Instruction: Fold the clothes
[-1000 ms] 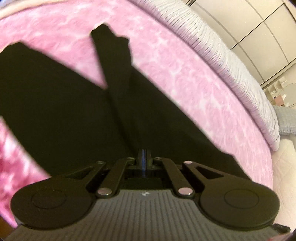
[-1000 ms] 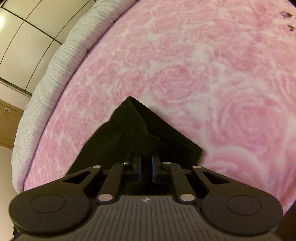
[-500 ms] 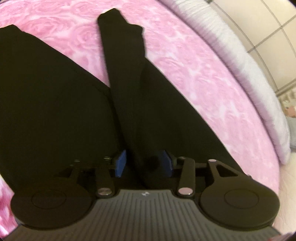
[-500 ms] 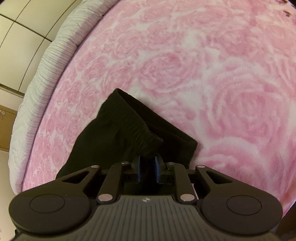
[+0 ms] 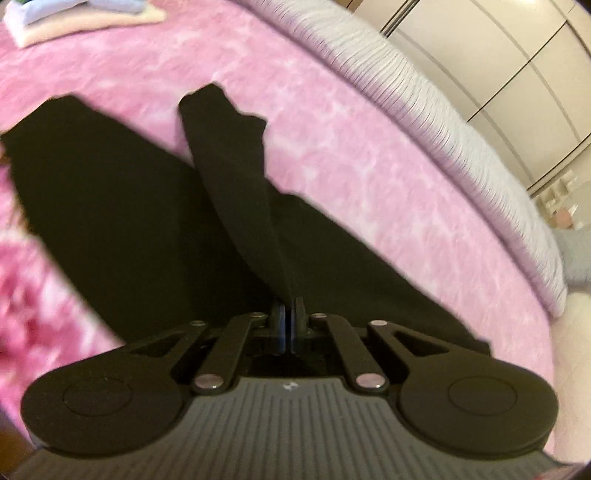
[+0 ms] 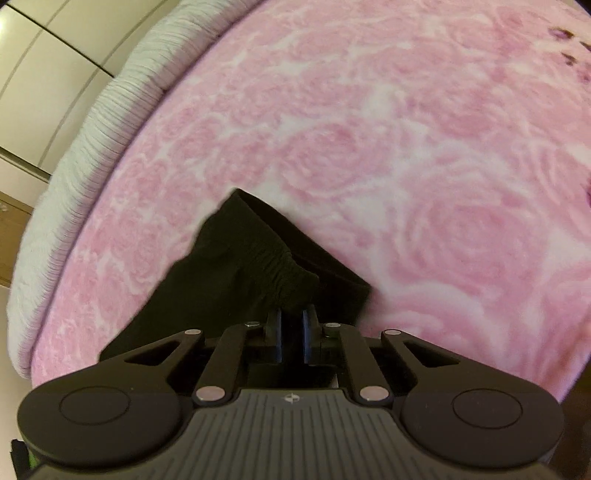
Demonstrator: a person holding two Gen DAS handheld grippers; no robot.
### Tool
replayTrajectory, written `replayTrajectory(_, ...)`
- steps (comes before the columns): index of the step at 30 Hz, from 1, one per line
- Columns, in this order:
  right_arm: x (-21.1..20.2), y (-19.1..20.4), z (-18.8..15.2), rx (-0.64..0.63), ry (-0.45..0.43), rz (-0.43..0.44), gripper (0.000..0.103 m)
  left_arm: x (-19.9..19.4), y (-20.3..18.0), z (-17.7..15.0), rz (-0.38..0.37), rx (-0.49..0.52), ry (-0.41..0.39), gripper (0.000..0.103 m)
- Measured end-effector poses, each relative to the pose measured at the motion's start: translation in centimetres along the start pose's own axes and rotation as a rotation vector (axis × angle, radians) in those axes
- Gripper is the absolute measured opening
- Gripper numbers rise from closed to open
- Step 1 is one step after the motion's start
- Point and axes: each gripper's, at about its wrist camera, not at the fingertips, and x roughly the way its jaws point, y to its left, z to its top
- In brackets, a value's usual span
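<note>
A pair of black trousers (image 5: 122, 206) lies on the pink rose-patterned bed cover (image 5: 332, 147). In the left wrist view both legs stretch away from me. My left gripper (image 5: 288, 306) is shut on a raised fold of the black fabric between the legs. In the right wrist view my right gripper (image 6: 291, 314) is shut on the gathered elastic waistband (image 6: 273, 266) of the trousers (image 6: 207, 280), which is lifted a little off the cover (image 6: 406, 147).
A grey ribbed bed edge (image 5: 461, 129) runs along the right in the left wrist view, with white wardrobe doors (image 5: 517, 55) behind. Folded light clothes (image 5: 74, 18) lie at the far left. The grey edge (image 6: 92, 129) shows left in the right wrist view.
My left gripper opened around the fabric half a second ago and has shut on it again, lifting it. My right gripper has kept its hold on the waistband with little movement.
</note>
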Motion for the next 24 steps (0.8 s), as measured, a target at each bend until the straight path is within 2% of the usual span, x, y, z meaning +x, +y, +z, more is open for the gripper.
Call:
replayTrajectory(3,0.6,-0.3,-0.1,-0.005,0.003,-0.008,0.01,0.2,0.9,-1.8,0.016,-0.01,-0.002,0.0)
replayTrajectory(6,1.2,-0.7,-0.2,-0.01,0.007,-0.016,0.01,0.4,0.8,-2.9,0.029,0.027,-0.011,0.0)
replayTrajectory(10,2.1,-1.2,-0.4,-0.016,0.014,-0.031,0.013,1.9,1.1,-4.0,0.088,0.057,0.034,0.002)
replayTrajectory(11,2.6,-1.3,-0.5,-0.017,0.033,-0.062,0.017,2.2,1.0,-4.1,0.101,0.065,0.037,0.003)
replayTrajectory(12,2.7,-1.1,-0.6,-0.021,0.038,-0.091,0.035,2.0,0.6,-4.0,0.116,0.082,0.034,0.004)
replayTrajectory(14,2.2,0.1,-0.9,-0.063,0.029,-0.137,0.055,1.3,-0.5,-3.7,0.153,0.128,0.036,0.008)
replayTrajectory(16,1.2,1.8,-1.3,-0.131,0.004,-0.175,0.054,0.1,-1.4,-3.4,0.188,0.173,0.037,0.02)
replayTrajectory(18,0.1,3.5,-1.8,-0.2,-0.017,-0.205,0.055,-1.1,-1.7,-2.9,0.224,0.212,0.065,0.02)
replayTrajectory(19,-0.3,4.7,-2.5,-0.236,-0.009,-0.178,0.054,-1.6,-1.7,-2.7,0.242,0.224,0.085,0.02)
replayTrajectory(22,0.6,8.5,-5.3,-0.345,0.08,-0.104,0.053,-2.4,-1.2,-1.8,0.274,0.258,0.14,0.02)
replayTrajectory(23,1.2,9.8,-6.4,-0.381,0.118,-0.079,0.05,-2.5,-0.9,-1.4,0.279,0.272,0.155,0.02)
replayTrajectory(24,1.8,11.0,-7.5,-0.417,0.157,-0.055,0.041,-2.5,-0.7,-1.0,0.283,0.291,0.169,0.02)
